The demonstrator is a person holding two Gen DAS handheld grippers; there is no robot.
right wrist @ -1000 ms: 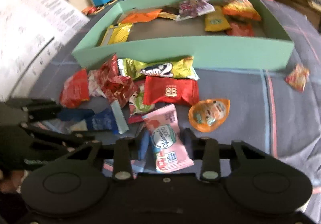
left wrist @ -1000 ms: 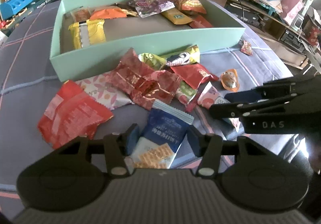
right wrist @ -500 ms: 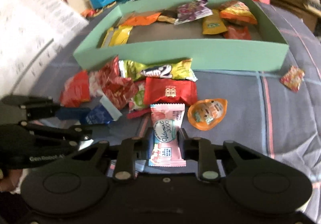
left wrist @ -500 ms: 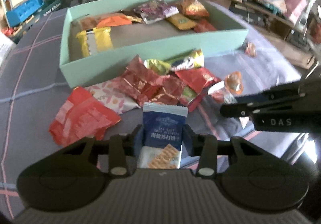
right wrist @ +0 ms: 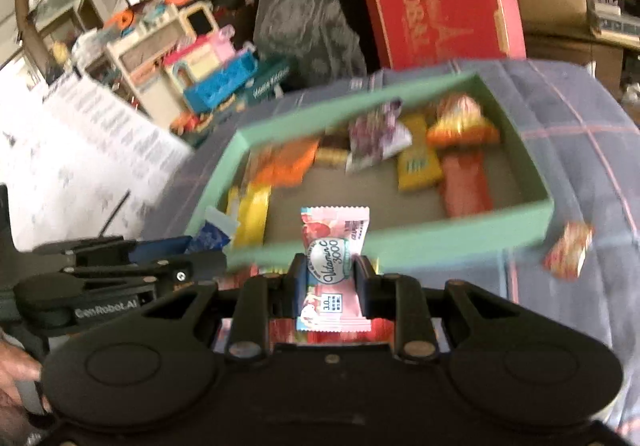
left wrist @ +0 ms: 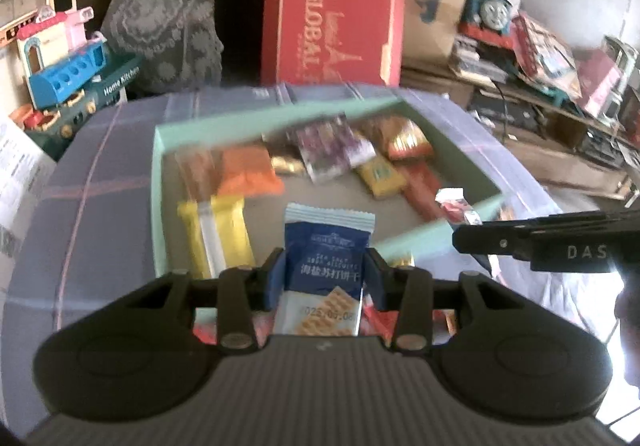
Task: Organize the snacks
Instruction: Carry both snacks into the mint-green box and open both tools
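My left gripper (left wrist: 324,272) is shut on a blue cracker packet (left wrist: 325,266) and holds it up over the near wall of the mint-green box (left wrist: 158,182). My right gripper (right wrist: 329,278) is shut on a pink Vitamin C packet (right wrist: 334,258), raised in front of the same box (right wrist: 460,230). The box holds several snacks, among them a yellow packet (left wrist: 216,234), an orange one (left wrist: 246,172) and a purple one (left wrist: 330,152). The right gripper shows at the right of the left wrist view (left wrist: 472,222). The left gripper shows at the left of the right wrist view (right wrist: 200,246).
The box sits on a grey-blue plaid cloth (left wrist: 100,174). A small red sweet (right wrist: 568,250) lies on the cloth right of the box. Loose red wrappers (left wrist: 378,320) peek out under my fingers. A red GLOBAL box (left wrist: 332,26), toys (left wrist: 60,58) and clutter stand behind.
Both grippers closed on their packets, lifted them off the cloth and moved forward toward the green box. The loose pile has dropped below both views.
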